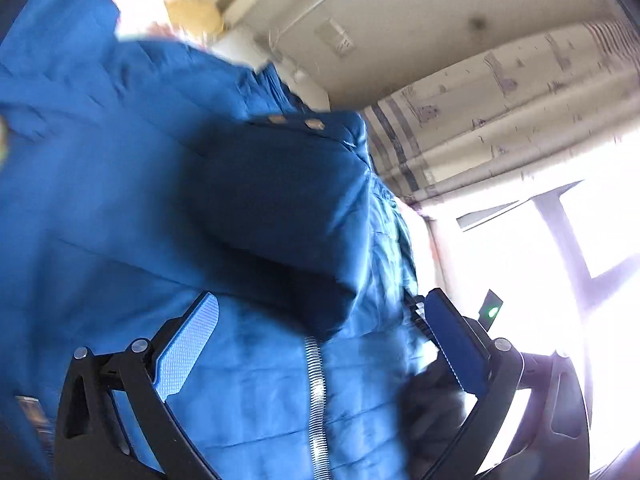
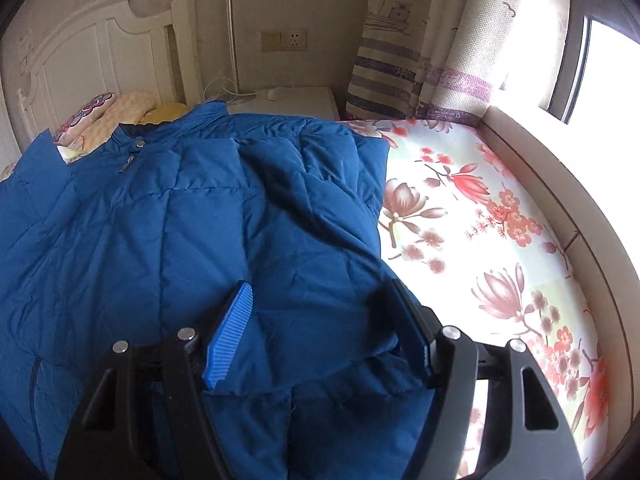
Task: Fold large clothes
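A large blue padded jacket [image 2: 208,216] lies spread front up on the bed, its collar with a snap and zip pull toward the headboard. One sleeve is folded across the chest. My right gripper [image 2: 320,290] hovers over the jacket's right lower part, jaws open, with a fold of the fabric lying loose between the fingers [image 2: 230,332]. The left wrist view is blurred: the jacket [image 1: 120,200] fills it, with a cuff bearing two snaps [image 1: 296,122] and a silver zip [image 1: 316,380]. My left gripper [image 1: 322,298] stands wide open over the fabric, its pads not pressing.
A floral sheet [image 2: 480,220] covers the bed to the right of the jacket. Behind stand a white headboard [image 2: 100,52], pillows [image 2: 120,108], a white nightstand [image 2: 296,100], a wall socket [image 2: 284,40] and striped curtains [image 2: 400,40]. A ledge [image 2: 560,184] and a bright window [image 2: 608,80] are at the right.
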`<state>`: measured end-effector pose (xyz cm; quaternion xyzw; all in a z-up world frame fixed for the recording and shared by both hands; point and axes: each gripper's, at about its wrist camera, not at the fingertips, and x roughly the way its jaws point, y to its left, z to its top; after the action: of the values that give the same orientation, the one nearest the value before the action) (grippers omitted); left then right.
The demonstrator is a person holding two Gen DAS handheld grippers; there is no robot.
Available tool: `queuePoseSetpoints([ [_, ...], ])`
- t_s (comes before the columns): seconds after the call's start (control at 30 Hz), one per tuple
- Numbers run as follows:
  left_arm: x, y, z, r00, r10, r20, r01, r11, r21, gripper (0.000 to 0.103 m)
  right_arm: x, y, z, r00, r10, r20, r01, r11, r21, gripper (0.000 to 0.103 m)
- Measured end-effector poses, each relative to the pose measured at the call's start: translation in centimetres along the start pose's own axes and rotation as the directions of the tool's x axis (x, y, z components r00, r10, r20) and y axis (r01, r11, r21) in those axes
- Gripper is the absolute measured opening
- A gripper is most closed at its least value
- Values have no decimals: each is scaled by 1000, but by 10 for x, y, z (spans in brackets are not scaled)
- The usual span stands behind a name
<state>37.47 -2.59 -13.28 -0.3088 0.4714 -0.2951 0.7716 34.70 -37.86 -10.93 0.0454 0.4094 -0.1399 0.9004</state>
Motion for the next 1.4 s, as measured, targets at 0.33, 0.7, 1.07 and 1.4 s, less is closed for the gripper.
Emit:
queuePoseSetpoints([
  [0.33,59,32,33,994,-48,98,74,955,-287,84,1,7,1,999,-24,27,25,1000,-17,68],
  [0.7,-7,-46,23,890,171,423,-242,963,121,25,1,4,1,999,-14,30,14,1000,-11,68],
  [1.07,7,-53,-17,694,550,464,-702,658,271,98,1,3,2,999,-11,30,11,1000,-5,70],
  [1.4,-73,-40,-18,396,605,690,-768,631,-113,98,3,-6,2,999,26,27,-27,999,37,72],
])
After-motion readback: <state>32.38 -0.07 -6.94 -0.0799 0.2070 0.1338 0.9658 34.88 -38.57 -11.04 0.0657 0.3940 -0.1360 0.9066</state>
